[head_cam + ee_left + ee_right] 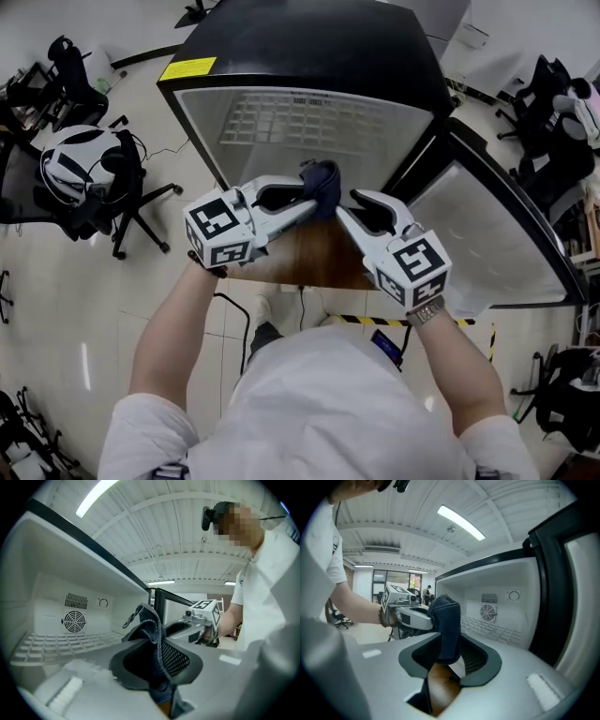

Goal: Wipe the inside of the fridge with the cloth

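Navy cloth (322, 180) is pinched in the left gripper (307, 201) and hangs loose between the parted jaws of the right gripper (354, 204). Straight ahead, just beyond both, stands the open fridge (309, 52), so the left should carry it in.

Ceiling strip lights (96, 496) are flooding the room evenly, and the white fridge (375, 141) interior is glowing pale with only soft shadows. The floor (84, 366) is throwing back faint glare streaks. Both gripper views are bending strongly toward dark, vignetted edges, and the near cloth (150, 630) is looking slightly soft.
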`<state>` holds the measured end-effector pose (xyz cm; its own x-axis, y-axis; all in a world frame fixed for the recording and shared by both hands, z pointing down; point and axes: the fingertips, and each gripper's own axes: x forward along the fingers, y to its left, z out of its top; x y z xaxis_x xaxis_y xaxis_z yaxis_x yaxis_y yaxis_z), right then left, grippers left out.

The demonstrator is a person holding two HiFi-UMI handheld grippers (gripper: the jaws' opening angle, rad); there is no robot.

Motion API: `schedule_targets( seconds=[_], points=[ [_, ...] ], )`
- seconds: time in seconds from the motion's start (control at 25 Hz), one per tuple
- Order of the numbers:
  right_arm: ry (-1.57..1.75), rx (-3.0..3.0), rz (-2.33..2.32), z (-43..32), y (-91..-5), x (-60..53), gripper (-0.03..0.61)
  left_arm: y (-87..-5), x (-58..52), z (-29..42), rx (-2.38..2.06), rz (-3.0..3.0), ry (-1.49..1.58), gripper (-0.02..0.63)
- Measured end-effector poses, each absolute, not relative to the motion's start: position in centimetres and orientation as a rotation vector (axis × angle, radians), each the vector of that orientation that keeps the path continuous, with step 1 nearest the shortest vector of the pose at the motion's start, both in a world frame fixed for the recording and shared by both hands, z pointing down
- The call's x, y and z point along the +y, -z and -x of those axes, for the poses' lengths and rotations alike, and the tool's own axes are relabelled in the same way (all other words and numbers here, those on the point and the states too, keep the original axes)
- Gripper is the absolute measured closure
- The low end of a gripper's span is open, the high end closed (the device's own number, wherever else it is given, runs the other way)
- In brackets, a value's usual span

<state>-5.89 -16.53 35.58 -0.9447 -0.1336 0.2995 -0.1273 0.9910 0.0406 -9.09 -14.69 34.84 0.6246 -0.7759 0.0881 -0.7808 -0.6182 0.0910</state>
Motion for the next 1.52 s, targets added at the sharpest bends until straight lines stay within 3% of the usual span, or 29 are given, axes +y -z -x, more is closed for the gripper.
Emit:
schedule_targets(
  seconds=[0.2, 0.6, 1.0, 1.28, 1.52],
  points=[
    [0.000, -2.867, 0.124, 8.0, -34.8, -13.7, 0.379, -34.7, -11.2, 9.7, -1.181, -2.739, -0.069, 0.548],
    [-0.091, -2.768, 0.584, 11.8, -35.0, -7.1, 0.379, -35.1, -6.7, 11.7, -0.984, -2.738, -0.128, 0.548],
    [-0.074, -2.762, 0.560, 14.2, -36.9, -5.1, 0.510, -37.1, -5.3, 14.4, -1.031, -2.685, -0.178, 0.534],
    [0.060, -2.775, 0.367, 16.4, -38.9, -6.1, 0.518, -39.3, -6.2, 18.4, -1.299, -2.583, -0.289, 0.445],
    [0.150, -2.769, 0.175, 18.5, -41.3, -7.9, 0.518, -40.8, -6.7, 24.4, -1.667, -2.386, -0.265, 0.440]
  ],
)
